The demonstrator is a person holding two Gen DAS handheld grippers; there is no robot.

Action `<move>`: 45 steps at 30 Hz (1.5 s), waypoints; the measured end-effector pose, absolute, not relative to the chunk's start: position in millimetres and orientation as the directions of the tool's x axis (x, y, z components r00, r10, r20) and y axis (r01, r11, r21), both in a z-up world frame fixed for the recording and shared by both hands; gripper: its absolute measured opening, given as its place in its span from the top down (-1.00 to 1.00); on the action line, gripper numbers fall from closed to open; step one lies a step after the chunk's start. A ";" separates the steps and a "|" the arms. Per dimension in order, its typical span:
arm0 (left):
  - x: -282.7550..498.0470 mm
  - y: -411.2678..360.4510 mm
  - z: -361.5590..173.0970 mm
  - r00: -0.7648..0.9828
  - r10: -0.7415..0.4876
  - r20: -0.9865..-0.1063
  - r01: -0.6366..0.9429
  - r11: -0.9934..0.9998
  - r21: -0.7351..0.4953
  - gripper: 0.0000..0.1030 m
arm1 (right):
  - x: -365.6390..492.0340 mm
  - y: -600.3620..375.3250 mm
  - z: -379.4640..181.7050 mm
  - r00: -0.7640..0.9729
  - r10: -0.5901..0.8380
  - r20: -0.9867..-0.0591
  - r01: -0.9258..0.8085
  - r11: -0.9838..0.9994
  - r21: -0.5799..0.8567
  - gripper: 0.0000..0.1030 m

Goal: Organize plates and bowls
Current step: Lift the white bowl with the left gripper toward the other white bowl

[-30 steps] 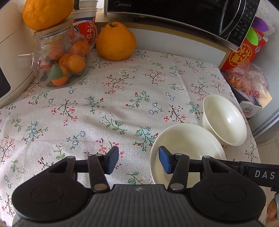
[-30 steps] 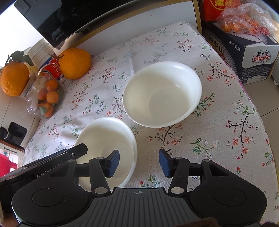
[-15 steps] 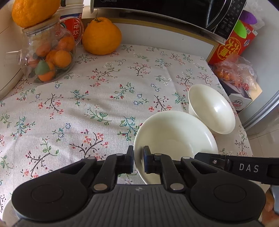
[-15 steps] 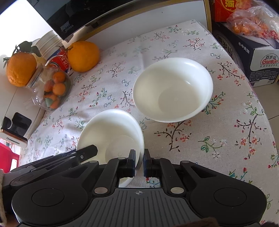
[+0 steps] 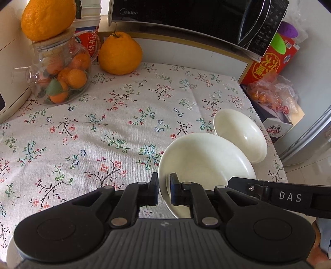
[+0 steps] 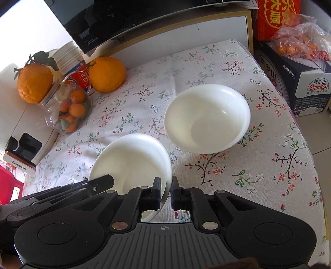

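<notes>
A shallow white plate [image 5: 204, 163] sits near the front of the floral tablecloth [image 5: 115, 124]. My left gripper [image 5: 164, 191] is shut on the plate's left rim. My right gripper [image 6: 166, 195] is shut on its right rim; the plate also shows in the right wrist view [image 6: 132, 161]. A deeper white bowl [image 6: 206, 118] stands just behind and to the right of the plate, close to it; it also shows in the left wrist view [image 5: 241, 134]. The plate looks slightly tilted.
A glass jar of small oranges [image 5: 60, 78] with a big orange on its lid stands at the back left, another big orange [image 5: 120, 55] beside it. A microwave [image 5: 196, 18] is behind. Boxes and a bag of fruit [image 6: 298, 45] sit off the table's right edge.
Both grippers went from open to shut on opposite rims of the plate. Both have since moved in a little closer.
</notes>
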State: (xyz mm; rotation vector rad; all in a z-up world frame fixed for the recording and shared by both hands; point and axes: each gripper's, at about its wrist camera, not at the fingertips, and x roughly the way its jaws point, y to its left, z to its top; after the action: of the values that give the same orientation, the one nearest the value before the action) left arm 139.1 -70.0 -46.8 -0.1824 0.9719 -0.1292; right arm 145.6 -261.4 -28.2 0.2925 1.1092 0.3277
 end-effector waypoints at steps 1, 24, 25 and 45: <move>137.2 -69.7 -44.5 0.562 -0.194 -0.804 0.027 0.976 -0.216 0.81 | 143.8 -262.4 -24.6 0.414 0.402 -0.816 -0.115 0.913 0.391 0.81; 61.4 -94.4 -11.7 0.603 -0.295 -0.741 0.098 0.949 -0.298 0.80 | 63.9 -301.4 30.9 0.527 0.396 -0.752 -0.173 0.916 0.361 0.79; 58.1 -94.5 -11.7 0.601 -0.300 -0.741 0.100 0.948 -0.302 0.80 | 61.2 -302.4 30.9 0.524 0.399 -0.753 -0.179 0.916 0.360 0.79; 31.9 -101.6 -26.0 0.553 -0.281 -0.784 0.120 0.958 -0.259 0.76 | 42.9 -302.8 15.3 0.431 0.415 -0.802 -0.220 0.910 0.352 0.79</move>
State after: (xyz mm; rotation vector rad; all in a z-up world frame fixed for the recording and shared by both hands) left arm 31.9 -101.6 -26.0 -0.1833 0.9567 -0.2387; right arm 42.9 -302.8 15.3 0.2059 1.0547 0.3996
